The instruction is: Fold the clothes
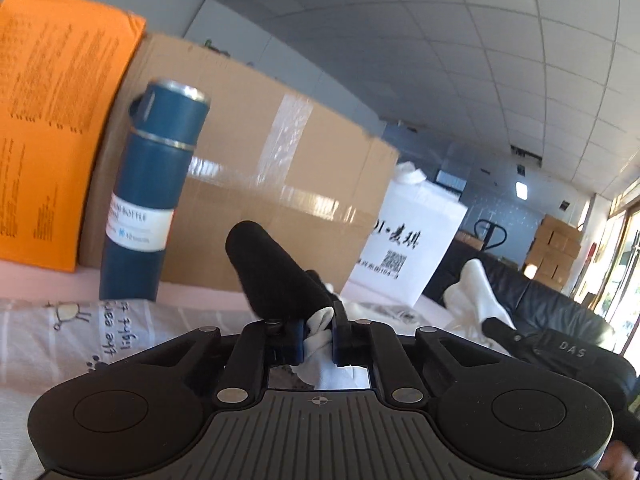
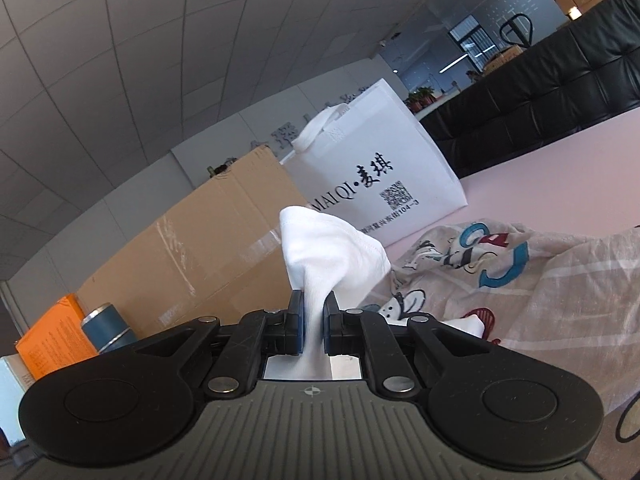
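Now holding a white garment aloft at two points: left gripper pinched on white cloth beside a black sleeve-like part, right gripper clamped on a white bunch that stands above its jaws. Below, a printed sheet over the pink table. Best done by drawing both pinches apart until the fabric hangs taut, then lowering evenly onto the sheet. Worth keeping well away from the blue bottle and cardboard box. Likely risk: slipping out of so small a bite.
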